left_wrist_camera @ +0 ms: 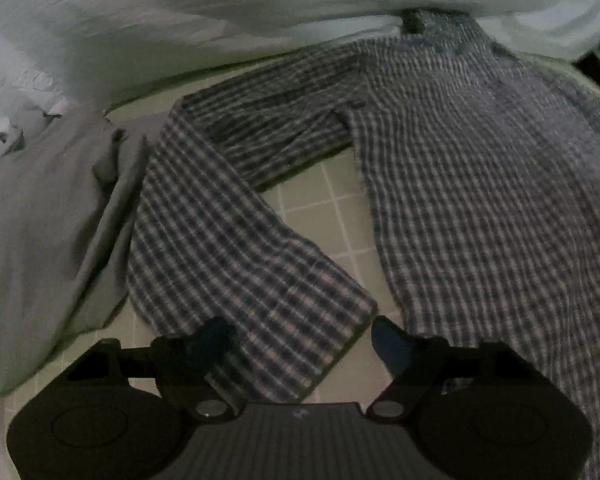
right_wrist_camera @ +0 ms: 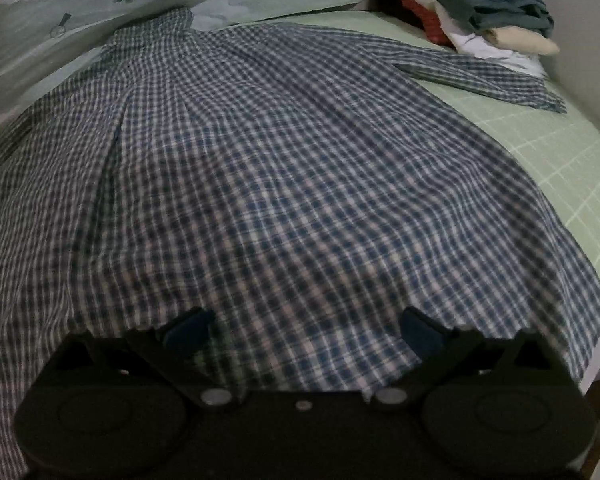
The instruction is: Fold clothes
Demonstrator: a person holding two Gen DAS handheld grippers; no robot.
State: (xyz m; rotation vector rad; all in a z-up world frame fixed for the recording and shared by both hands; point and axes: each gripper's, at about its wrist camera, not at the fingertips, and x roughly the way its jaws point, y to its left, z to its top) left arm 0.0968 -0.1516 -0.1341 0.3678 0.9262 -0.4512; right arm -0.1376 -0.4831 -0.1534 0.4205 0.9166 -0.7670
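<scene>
Checked shirt, spread flat, back up

Dim light, both views soft with blur. Bed covered by a pale green sheet with a white grid pattern. Far side: light quilt printed with a carrot, bunched along the edge. Far right corner: stack of folded fabrics, blue on top. Left: grey cloth, rumpled.

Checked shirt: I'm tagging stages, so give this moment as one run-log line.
stage: pre-grasp | checked shirt: flat on bed | left tool: open over sleeve cuff | right tool: open over hem
</scene>
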